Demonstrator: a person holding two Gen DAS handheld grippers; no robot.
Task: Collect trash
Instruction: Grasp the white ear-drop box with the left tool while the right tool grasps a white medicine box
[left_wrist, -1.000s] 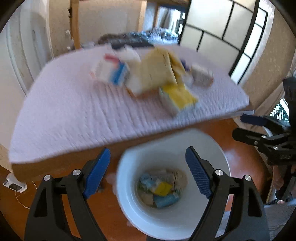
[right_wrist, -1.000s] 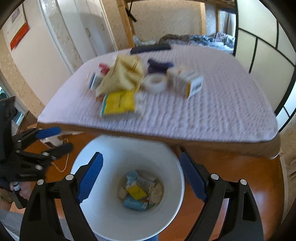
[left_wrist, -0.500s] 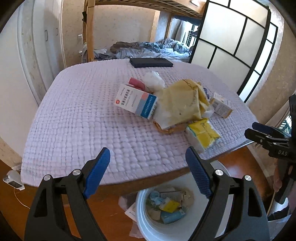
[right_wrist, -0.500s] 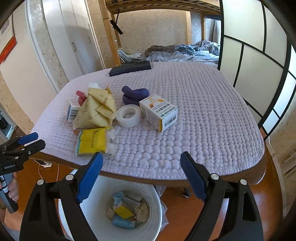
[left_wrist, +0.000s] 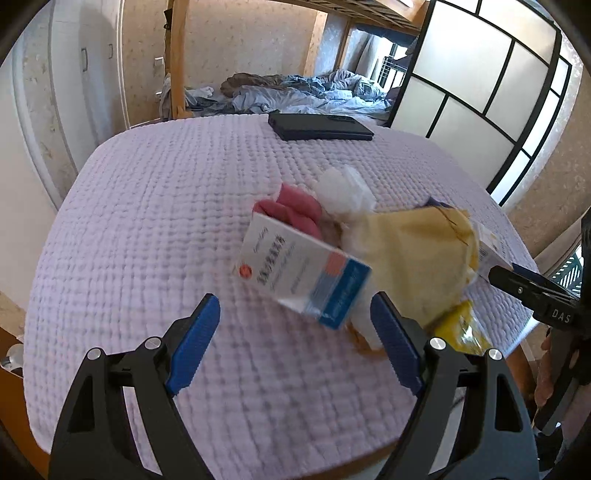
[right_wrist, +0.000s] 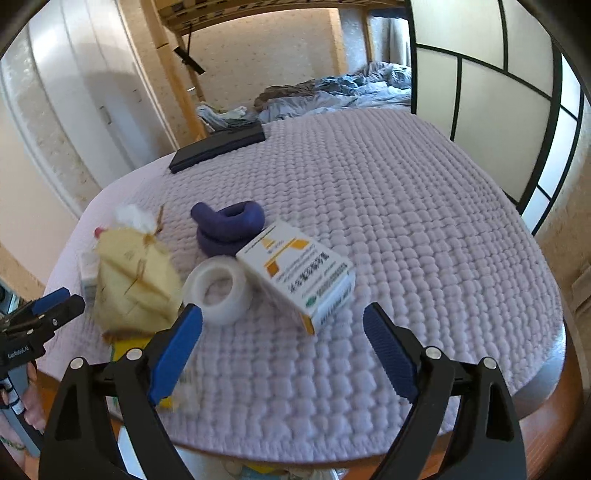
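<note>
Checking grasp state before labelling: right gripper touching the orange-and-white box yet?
Apart. The right wrist view shows the right gripper open and empty, with bare quilt between its fingertips and the orange-and-white box.

light: bright daylight, soft shadows | blur: near trash slightly smeared | edges: strong fisheye bending, black corners

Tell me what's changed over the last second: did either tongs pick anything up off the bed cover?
Both tongs moved from above the white bin to over the bed cover. The left tongs now face the blue-and-white box; the right tongs face the orange-and-white box and tape roll. The right jaws have just been opening, with nothing between them. Nothing was picked up; the trash pile lies as before.
</note>
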